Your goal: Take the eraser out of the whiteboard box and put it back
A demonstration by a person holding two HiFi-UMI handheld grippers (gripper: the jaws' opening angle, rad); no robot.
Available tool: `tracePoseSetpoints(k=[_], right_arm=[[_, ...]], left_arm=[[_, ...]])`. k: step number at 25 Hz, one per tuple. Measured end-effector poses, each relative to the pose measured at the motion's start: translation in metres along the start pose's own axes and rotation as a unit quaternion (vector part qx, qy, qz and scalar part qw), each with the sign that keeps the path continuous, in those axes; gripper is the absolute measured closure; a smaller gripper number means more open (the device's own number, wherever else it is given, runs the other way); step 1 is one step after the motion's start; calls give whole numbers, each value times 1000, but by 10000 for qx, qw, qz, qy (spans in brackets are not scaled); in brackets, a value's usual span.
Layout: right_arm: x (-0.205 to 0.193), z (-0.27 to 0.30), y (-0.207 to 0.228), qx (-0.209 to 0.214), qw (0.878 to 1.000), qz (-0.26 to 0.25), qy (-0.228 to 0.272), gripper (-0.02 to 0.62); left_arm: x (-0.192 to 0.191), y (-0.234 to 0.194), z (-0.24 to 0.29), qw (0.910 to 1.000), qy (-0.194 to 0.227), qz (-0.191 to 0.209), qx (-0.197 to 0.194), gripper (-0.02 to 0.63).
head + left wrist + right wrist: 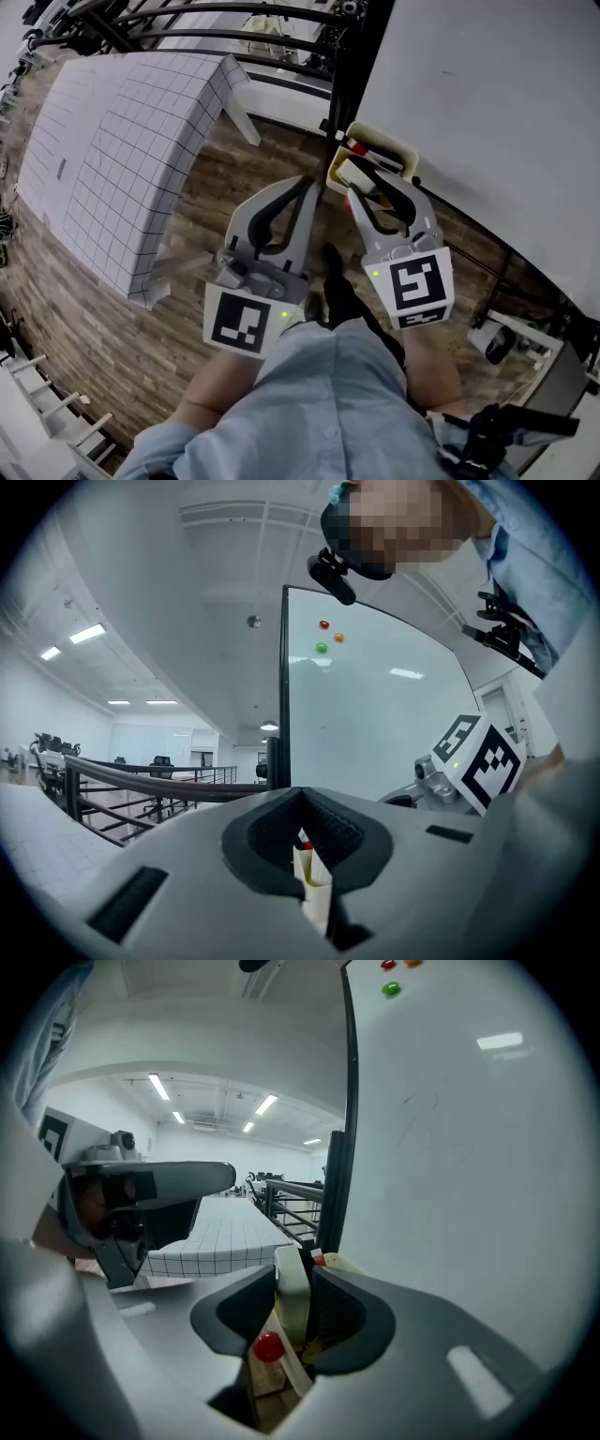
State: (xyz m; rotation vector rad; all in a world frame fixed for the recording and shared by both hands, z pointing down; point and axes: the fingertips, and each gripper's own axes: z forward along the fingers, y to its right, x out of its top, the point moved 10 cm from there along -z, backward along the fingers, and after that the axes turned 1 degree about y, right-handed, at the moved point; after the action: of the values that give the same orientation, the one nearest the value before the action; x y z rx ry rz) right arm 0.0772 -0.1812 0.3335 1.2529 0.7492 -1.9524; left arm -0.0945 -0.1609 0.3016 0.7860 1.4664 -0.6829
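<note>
A cream whiteboard box (401, 150) hangs at the lower left corner of the whiteboard (487, 103), with red and blue markers in it. The white eraser (352, 172) stands upright at the box's mouth. My right gripper (370, 187) is shut on it; in the right gripper view the eraser (292, 1288) fills the gap between both dark pads (337, 1312), and a red marker cap (269, 1345) shows below. My left gripper (307, 184) hovers just left of the box, shut and holding nothing. In the left gripper view the box (314, 878) appears beyond the closed tips.
A white gridded panel (122, 150) leans over the wood floor (84, 328) at the left. Black railings (234, 14) run along the back. Three coloured magnets (322, 647) sit high on the whiteboard. The board's black frame post (345, 84) stands right behind the box.
</note>
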Motion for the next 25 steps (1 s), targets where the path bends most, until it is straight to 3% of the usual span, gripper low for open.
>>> tracePoseSetpoints(k=[8,16,21,25], right_arm=[[-14,12,2,67,9992,54,-388,468],[-11,8,-2,128,9995,3,-301,431],[1,-9,-6,85,9998,163,40,433],[13,-35,-6,-189,9981,203,552,532]], left_arm=[[-5,2,5,9999,-78,-82,-53,607],[-3,1,-4,9999,-109,-16,26,607],[5,4,-13,10000,-22,6,52,607],[16,10,-23,9999,166,4,1,607]])
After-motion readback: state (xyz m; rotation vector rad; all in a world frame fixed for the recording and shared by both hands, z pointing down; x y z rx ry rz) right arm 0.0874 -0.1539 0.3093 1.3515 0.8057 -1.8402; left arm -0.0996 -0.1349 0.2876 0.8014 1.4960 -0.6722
